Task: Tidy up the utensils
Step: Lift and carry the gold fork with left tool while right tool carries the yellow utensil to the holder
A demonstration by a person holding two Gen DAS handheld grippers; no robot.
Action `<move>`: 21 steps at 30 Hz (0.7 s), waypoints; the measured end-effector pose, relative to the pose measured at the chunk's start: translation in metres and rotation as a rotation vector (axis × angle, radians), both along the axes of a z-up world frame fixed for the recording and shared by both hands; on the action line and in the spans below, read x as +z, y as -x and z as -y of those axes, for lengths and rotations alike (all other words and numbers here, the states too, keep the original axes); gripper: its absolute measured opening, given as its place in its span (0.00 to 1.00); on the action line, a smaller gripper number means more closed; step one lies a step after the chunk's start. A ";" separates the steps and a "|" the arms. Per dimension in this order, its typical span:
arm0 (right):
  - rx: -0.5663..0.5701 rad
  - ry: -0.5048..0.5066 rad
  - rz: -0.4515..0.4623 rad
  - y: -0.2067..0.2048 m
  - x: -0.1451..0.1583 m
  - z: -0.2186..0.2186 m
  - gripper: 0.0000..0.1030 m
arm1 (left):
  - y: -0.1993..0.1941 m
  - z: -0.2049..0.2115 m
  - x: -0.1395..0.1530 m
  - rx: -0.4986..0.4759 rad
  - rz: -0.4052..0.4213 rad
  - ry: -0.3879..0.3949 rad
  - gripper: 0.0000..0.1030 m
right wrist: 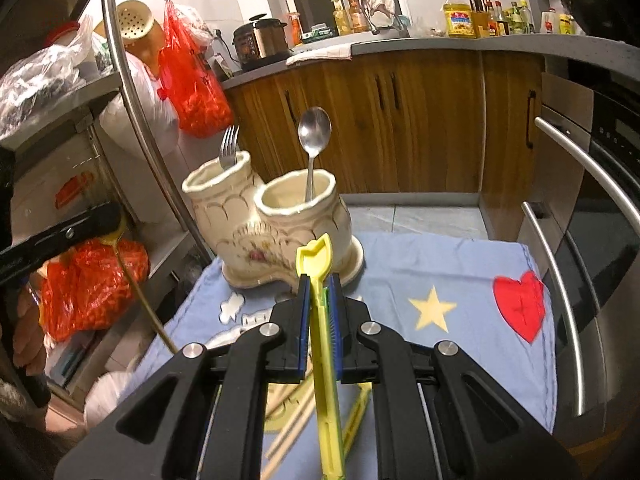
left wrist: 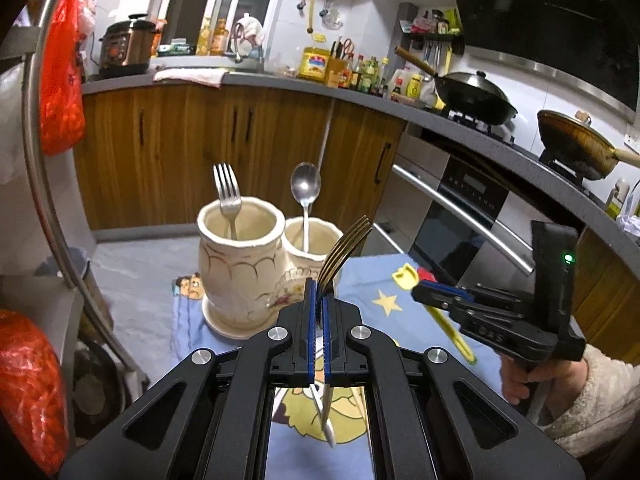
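Left wrist view: the left gripper [left wrist: 319, 300] clamps a golden fork [left wrist: 344, 254], tines angled up beside the glazed ceramic holder [left wrist: 240, 272]. Right wrist view: the right gripper [right wrist: 319, 304] pinches a yellow plastic utensil [right wrist: 320, 280], its long axis pointing toward the holder.

Yellow utensil [right wrist: 325, 320] between right gripper [right wrist: 319, 292] fingers (clamped) — above blue cloth [right wrist: 460, 264].

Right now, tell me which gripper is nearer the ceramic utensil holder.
Left, though not by much. The left gripper, clamping a gold fork, hovers just before the ceramic utensil holder. The right gripper, gripping a yellow utensil, sits slightly farther back.
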State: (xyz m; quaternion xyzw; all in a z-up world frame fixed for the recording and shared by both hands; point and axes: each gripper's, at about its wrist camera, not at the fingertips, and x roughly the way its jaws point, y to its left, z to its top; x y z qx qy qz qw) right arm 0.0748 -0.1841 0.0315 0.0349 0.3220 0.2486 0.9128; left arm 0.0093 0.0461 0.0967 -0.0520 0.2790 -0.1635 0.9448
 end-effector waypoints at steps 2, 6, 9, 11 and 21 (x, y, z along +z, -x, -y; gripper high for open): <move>0.000 -0.020 0.000 -0.007 0.003 -0.004 0.09 | 0.002 -0.003 0.005 0.005 0.013 0.009 0.03; 0.003 -0.044 0.011 -0.015 0.011 -0.011 0.09 | 0.004 -0.011 0.018 0.014 0.042 0.027 0.03; 0.011 -0.050 0.026 -0.018 0.016 -0.016 0.09 | 0.003 -0.016 0.027 0.029 0.063 0.025 0.03; 0.012 -0.047 0.036 -0.020 0.017 -0.019 0.09 | 0.002 -0.021 0.035 0.038 0.081 0.031 0.03; 0.018 -0.052 0.066 -0.040 0.025 -0.027 0.09 | -0.012 -0.038 0.069 0.056 0.159 0.045 0.03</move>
